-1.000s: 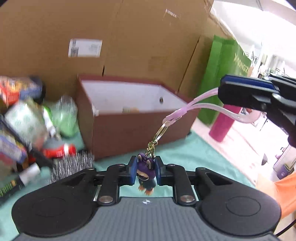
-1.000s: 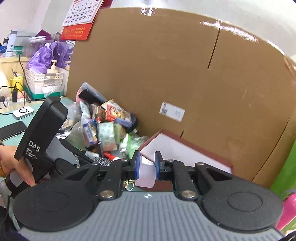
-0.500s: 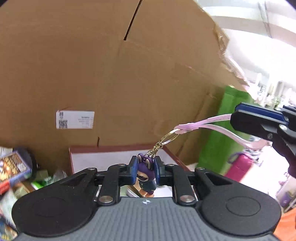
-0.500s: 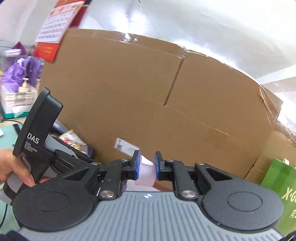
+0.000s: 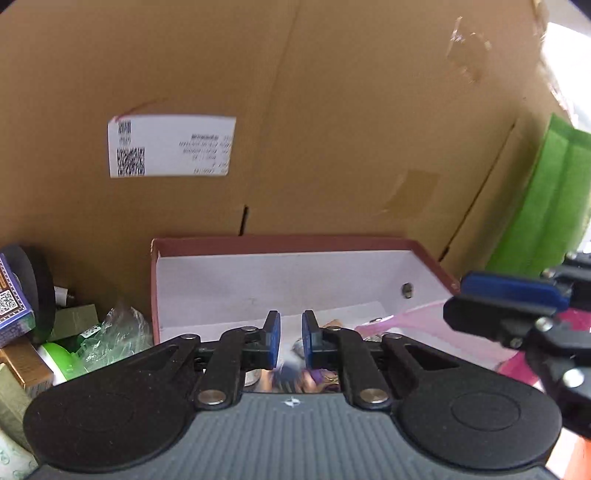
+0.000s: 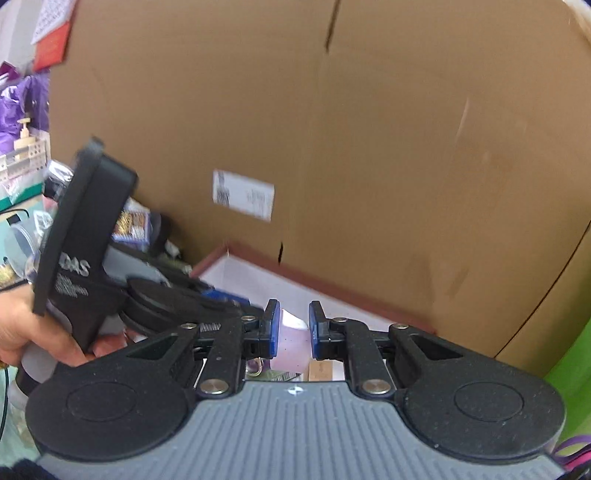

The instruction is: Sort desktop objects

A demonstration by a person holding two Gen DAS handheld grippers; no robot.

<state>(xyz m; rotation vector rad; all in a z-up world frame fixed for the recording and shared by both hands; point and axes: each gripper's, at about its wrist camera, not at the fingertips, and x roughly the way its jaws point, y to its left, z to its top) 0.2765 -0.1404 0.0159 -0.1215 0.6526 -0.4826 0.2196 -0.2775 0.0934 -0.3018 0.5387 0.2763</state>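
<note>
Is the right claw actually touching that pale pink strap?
Touching. The right wrist view shows the pink strap pinched between both blue pads of the right claw, with no gap on either side.

Cluttered office or storeroom desk: big cardboard box (image 5: pixel 332 110) with shipping label (image 5: pixel 171 146), wall calendar (image 6: pixel 51 33).

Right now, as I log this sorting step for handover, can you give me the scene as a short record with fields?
Left gripper: jaws shut, nothing seen clamped between them
Right gripper: jaws shut on pink strap
Purple charm: blurred, just below the left jaws, over the box
Box: red-brown, white inside, open top, directly ahead
Strap path: from the right jaws toward the charm
Carton: large, brown, behind the box
Pile: mixed packets, left of the box
</note>
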